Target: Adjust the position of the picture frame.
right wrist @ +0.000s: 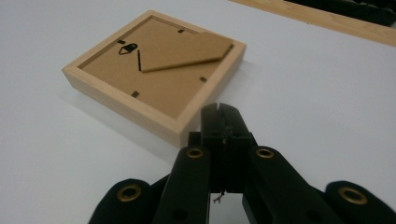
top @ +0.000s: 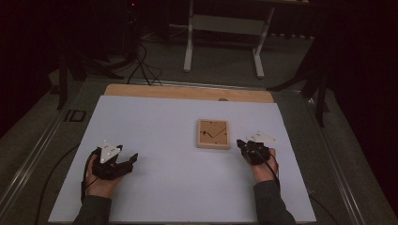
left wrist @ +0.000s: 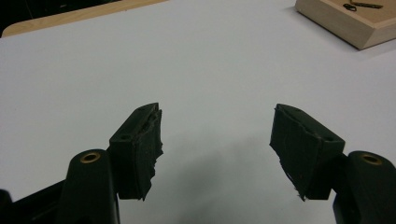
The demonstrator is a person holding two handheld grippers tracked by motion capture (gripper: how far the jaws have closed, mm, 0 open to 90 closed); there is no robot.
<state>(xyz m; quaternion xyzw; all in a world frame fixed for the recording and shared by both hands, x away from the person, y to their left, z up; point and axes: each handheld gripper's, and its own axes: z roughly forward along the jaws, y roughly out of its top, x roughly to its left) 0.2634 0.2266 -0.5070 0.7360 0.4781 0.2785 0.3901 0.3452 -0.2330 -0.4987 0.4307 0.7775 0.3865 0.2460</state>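
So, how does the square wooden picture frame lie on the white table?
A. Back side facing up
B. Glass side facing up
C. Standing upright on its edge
A: the square wooden picture frame lies flat, its brown backing board, hanger and folded stand facing up.

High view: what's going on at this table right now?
A person sits at a white table with a two-jaw gripper in each hand. A small wooden picture frame lies back-side up near the middle, its stand folded flat. The right gripper has its jaws shut with nothing between them and points at the frame's near corner; whether it touches the frame is not clear. The left gripper rests well apart from the frame with its jaws open and empty.
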